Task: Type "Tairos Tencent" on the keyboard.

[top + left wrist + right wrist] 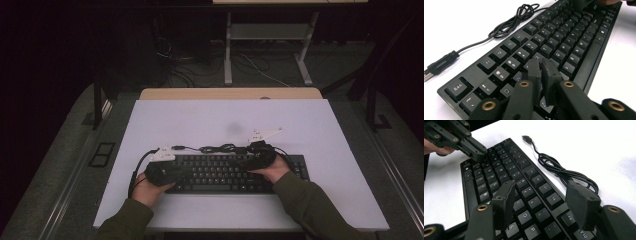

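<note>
A black keyboard (225, 176) lies on the white tabletop (200, 120) near the person's edge. Its black cable (215, 148) is bundled behind it and ends in a loose USB plug (439, 65). My left gripper (541, 63) hovers over the keyboard's (576, 32) left letter keys, its jaws pressed together with nothing between them. In the high view that left gripper (177, 172) sits at the keyboard's left end. My right gripper (541, 187) stands open above the right-hand keys of the keyboard (499, 167), jaws wide apart and empty. The left gripper (477, 155) also shows across the keys.
The cable coil (560, 173) lies on the white surface just behind the function-key row. Bare white board stretches beyond the keyboard to a wooden table edge (230, 93). A white-legged desk frame (267, 50) and floor cables (190, 67) stand farther back.
</note>
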